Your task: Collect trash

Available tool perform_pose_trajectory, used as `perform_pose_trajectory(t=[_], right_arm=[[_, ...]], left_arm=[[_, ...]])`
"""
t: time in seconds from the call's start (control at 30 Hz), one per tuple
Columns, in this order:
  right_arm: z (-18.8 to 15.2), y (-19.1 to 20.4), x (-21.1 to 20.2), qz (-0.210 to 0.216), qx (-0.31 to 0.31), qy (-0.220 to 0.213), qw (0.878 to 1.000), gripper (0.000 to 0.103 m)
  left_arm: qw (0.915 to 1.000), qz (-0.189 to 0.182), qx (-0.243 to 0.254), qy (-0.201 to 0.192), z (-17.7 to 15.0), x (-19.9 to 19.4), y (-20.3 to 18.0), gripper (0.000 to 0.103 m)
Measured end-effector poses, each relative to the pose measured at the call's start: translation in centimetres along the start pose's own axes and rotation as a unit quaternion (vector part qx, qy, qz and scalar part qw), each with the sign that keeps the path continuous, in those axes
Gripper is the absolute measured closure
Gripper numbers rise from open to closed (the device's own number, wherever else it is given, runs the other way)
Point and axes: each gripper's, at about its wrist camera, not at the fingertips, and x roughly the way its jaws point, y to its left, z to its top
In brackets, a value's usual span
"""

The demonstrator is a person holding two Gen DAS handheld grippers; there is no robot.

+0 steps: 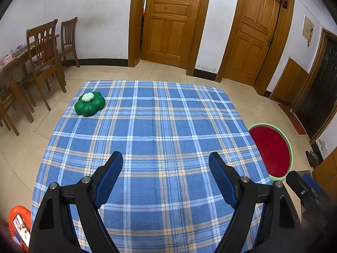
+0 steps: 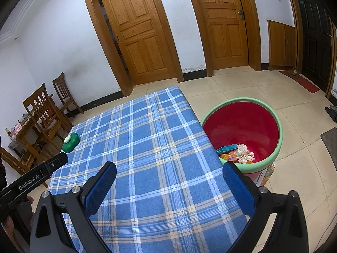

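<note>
— Down in the bin (image 2: 264, 164), what can you see?

— Crumpled paper (image 2: 244, 153) lies at the bottom, touching a teal box (image 2: 226, 149) and an orange packet (image 2: 229, 156). The bin is red inside with a pale green rim, and it stands on the tiled floor just beside the right edge of the table (image 2: 147, 147).

— And the table?

— It is covered with a blue plaid cloth. A green flower-shaped container (image 1: 90, 103) with a pale lid sits near its far left corner, well apart from the bin.

— Where are the grippers?

— Both hang over the near part of the cloth. On the left gripper (image 1: 165, 169) the blue pads are spread wide with only cloth between them. On the right gripper (image 2: 169, 178) the pads are likewise apart, holding nothing, with the right one near the bin's rim.

— Anything farther out?

— Wooden chairs (image 1: 44, 63) stand at a table by the left wall, and two wooden doors (image 1: 168, 21) face us.
</note>
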Motion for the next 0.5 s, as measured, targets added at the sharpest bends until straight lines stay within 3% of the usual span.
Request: perform_pose_trajectory(t=[0.5], right_arm=[[-0.13,0.22,0.2,-0.003,-0.001,0.003,1.0,0.0]], left_arm=[[1.0,0.001,-0.004,0.001,-0.06,-0.01,0.3,0.02]])
